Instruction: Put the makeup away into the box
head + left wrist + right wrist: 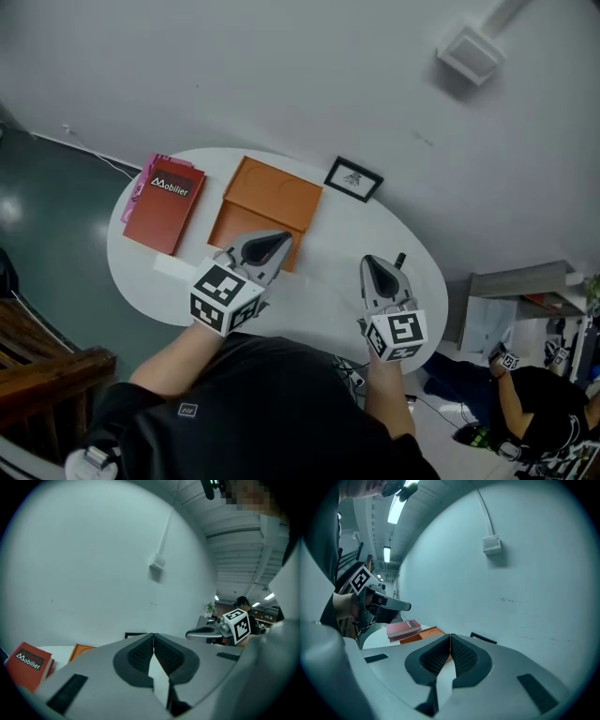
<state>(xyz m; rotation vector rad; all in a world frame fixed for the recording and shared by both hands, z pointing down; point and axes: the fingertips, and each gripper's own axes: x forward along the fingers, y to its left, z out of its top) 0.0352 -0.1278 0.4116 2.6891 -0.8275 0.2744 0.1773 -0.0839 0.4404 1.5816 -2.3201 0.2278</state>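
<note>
A flat orange box (pixel 267 202) lies lid down in the middle of the white oval table (pixel 328 281); it also shows as an orange corner (pixel 80 649) in the left gripper view and as an orange edge (pixel 425 633) in the right one. My left gripper (pixel 272 246) hovers over the box's near edge, jaws shut with nothing between them (pixel 153 635). My right gripper (pixel 373 269) hangs over the table's right part, also shut and empty (pixel 450 637). A small dark stick-like item (pixel 400 260) peeks out just beyond it; I cannot tell what it is.
A red book (pixel 167 202) on a pink one lies at the table's left. A black picture frame (pixel 353 178) stands at the back by the wall. A white slip (pixel 178 265) lies near the left front edge. A person (pixel 534 403) crouches at lower right.
</note>
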